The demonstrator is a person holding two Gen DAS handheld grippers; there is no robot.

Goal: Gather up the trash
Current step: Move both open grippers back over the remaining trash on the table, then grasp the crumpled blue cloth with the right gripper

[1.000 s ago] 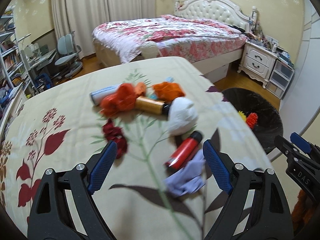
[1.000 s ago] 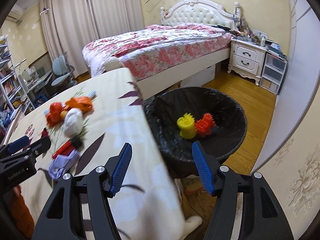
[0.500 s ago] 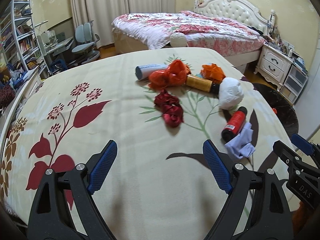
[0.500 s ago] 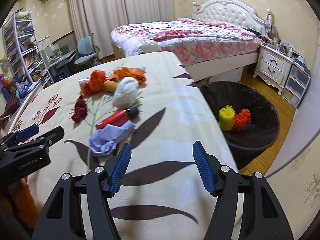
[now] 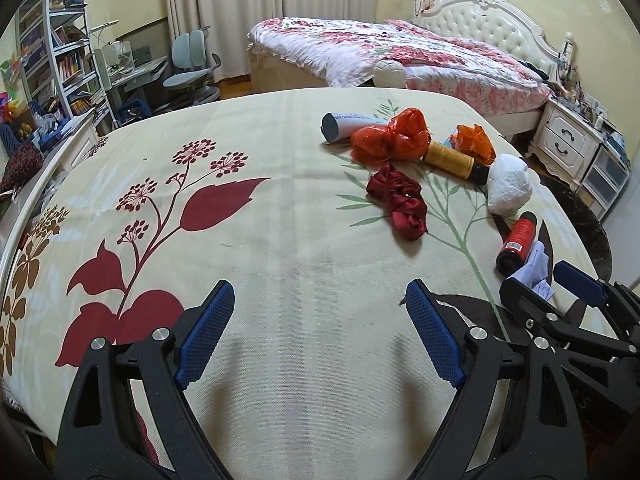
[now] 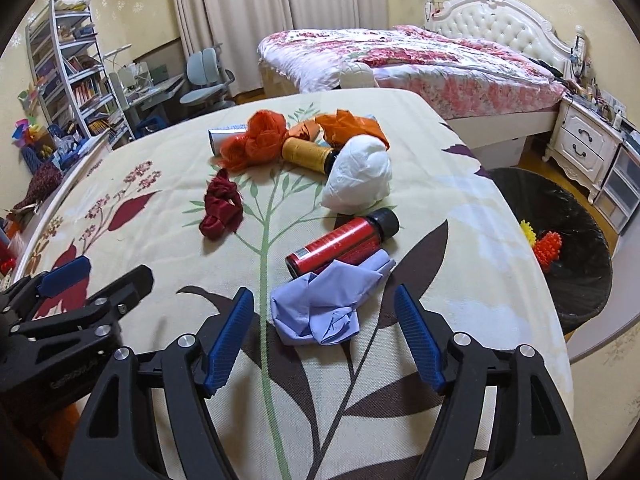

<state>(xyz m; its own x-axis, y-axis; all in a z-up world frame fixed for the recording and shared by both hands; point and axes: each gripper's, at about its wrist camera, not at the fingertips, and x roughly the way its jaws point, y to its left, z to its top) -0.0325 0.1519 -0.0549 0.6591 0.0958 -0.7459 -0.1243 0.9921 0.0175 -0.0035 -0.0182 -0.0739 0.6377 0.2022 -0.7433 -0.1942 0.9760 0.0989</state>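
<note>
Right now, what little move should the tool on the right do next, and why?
Probably ease the right tool forward and down over the crumpled lilac cloth. Its jaws are opening and empty, and that cloth is the nearest piece, lying just ahead between the tips and partly over the red bottle. The black bin waits at the table's right edge.

We saw a table covered by a cream floral cloth (image 6: 360,380). On it lay a crumpled lilac cloth (image 6: 324,304), touching a red bottle (image 6: 344,244) on its side. Beyond sat a white wad (image 6: 358,180), a yellow bottle (image 6: 306,154), orange plastic bags (image 6: 256,140), a dark red fabric scrap (image 6: 222,210) and a pale rolled tube (image 5: 348,126).
</note>
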